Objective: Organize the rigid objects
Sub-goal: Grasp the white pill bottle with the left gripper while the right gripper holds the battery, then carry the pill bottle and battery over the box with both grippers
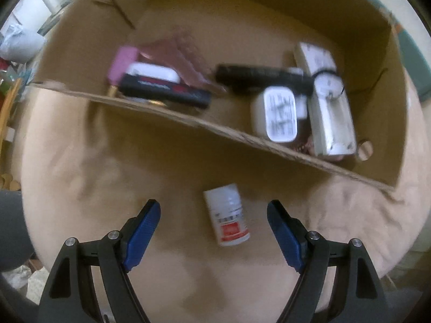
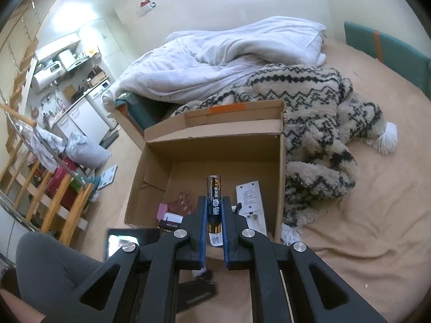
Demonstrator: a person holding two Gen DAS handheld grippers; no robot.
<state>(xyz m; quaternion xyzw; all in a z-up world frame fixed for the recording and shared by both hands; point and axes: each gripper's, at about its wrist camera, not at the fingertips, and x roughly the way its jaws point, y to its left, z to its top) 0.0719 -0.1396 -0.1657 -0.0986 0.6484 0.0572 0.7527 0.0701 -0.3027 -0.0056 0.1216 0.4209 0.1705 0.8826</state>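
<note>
We held the left gripper pointing straight down over the bed, its blue-padded jaws standing wide apart and clasping nothing; a small white pill bottle with a red-banded label lay on its side on the tan sheet between the two pads, touching neither. At twelve o'clock from the bottle sat the open cardboard box, its raw corrugated edge running across the left wrist view. Inside it, blurred, we saw a pink block at about ten o'clock, a black case with red print just beside it, a dark elongated object near the middle, and a white rounded charger against a white oblong device at two o'clock. We kept the right gripper tilted downward toward the box, its jaws closed on a slim cylindrical battery, glossy dark blue with gold ends, standing upright between the pads. Beyond the box, at twelve to two o'clock, lay a crumpled white quilt and a shaggy beige blanket with a dark zigzag pattern.
</note>
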